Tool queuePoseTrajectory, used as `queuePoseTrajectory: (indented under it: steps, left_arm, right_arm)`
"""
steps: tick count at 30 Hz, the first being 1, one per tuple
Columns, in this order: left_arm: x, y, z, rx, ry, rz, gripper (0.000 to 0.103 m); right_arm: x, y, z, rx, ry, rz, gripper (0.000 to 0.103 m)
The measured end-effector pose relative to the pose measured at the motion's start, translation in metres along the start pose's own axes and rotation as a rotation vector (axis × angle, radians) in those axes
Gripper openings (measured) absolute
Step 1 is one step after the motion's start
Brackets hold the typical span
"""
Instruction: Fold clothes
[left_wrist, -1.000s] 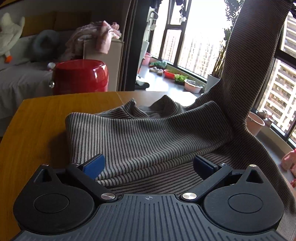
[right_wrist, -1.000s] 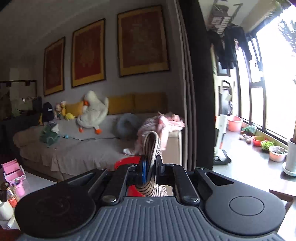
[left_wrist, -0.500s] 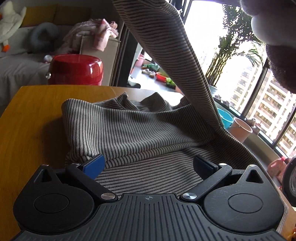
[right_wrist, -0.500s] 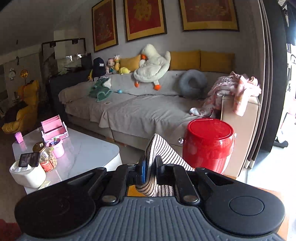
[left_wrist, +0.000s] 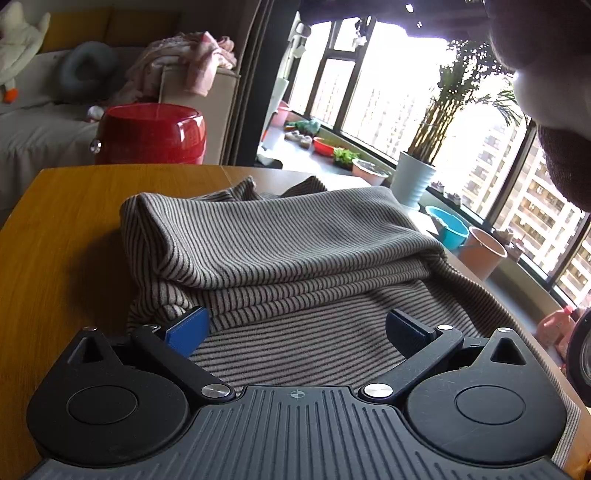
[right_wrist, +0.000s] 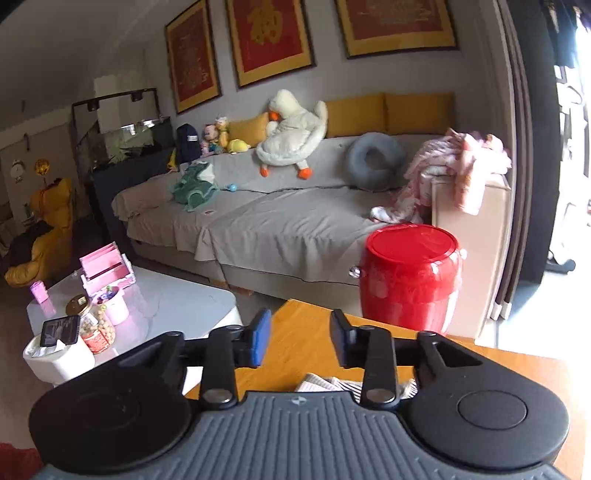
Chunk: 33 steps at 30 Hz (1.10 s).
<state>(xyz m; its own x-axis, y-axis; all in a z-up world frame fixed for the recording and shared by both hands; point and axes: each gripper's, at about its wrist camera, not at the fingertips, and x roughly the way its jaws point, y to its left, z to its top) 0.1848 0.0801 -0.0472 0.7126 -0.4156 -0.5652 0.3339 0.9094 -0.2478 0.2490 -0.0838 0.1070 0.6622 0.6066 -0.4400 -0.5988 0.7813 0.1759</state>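
Sweater (left_wrist: 288, 240), grey with thin dark stripes, lies on the wooden table (left_wrist: 66, 236), one broad layer turned over on top of the rest so that a rounded fold edge runs across the pile. More of the knit spreads flat toward the near edge and trails off to the right side of the table. The left gripper (left_wrist: 295, 328) sits low over this flat part with its jaws spread wide; one blue pad (left_wrist: 188, 330) rests against the folded pile at its left corner, and nothing is held between the fingers.

In the right wrist view the right gripper (right_wrist: 299, 341) is also parted, holding nothing, with bare tabletop (right_wrist: 303, 321) showing in the gap. A small bit of the striped sweater (right_wrist: 332, 384) shows just under its base.

Beyond the table's far edge stands a red drum stool (right_wrist: 410, 275), next to a grey sofa (right_wrist: 280, 218) carrying a white goose plush (right_wrist: 291, 140) and a grey ring cushion (right_wrist: 375, 160). A heap of pink clothing (right_wrist: 458, 162) drapes over the sofa arm. A white coffee table (right_wrist: 173, 306) with small items stands to the left.
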Motion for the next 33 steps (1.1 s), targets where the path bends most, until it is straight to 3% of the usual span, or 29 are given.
queuePoseTrajectory:
  steps: [4,6,9,17,20,24,27,29,31,33]
  left_arm:
    - [0.001,-0.002,0.0,0.007,0.005,0.006,0.103]
    - [0.002,-0.002,0.001,0.01,0.007,0.009,0.103]
    - [0.003,-0.004,0.001,0.018,0.012,0.014,0.103]
    - [0.004,0.001,0.003,-0.002,0.03,-0.014,0.103]
    - [0.007,-0.003,0.003,0.023,0.042,0.006,0.103]
    - [0.011,-0.012,0.004,0.082,0.063,0.051,0.103]
    - [0.005,-0.011,0.008,0.047,0.059,0.068,0.103]
    - [-0.007,-0.008,0.016,-0.005,-0.001,0.096,0.1]
    - [-0.018,-0.004,0.024,-0.041,-0.075,0.164,0.084]
    - [-0.02,0.005,0.032,-0.072,-0.111,0.244,0.082]
  right_arm:
    - [-0.008,-0.033,-0.026,0.071,0.004,-0.095,0.08]
    - [-0.01,-0.05,-0.045,0.094,0.019,-0.148,0.086]
    - [-0.011,-0.08,-0.078,0.177,0.061,-0.209,0.102]
    - [-0.009,-0.131,-0.158,0.365,0.161,-0.311,0.103]
    - [-0.012,-0.126,-0.172,0.311,0.103,-0.324,0.103]
    - [-0.013,-0.129,-0.174,0.326,0.089,-0.316,0.103]
    - [-0.017,-0.132,-0.176,0.349,0.07,-0.303,0.103]
    - [-0.02,-0.134,-0.178,0.367,0.056,-0.294,0.103]
    - [-0.021,-0.135,-0.179,0.38,0.045,-0.291,0.103]
    - [-0.021,-0.134,-0.178,0.383,0.042,-0.293,0.103]
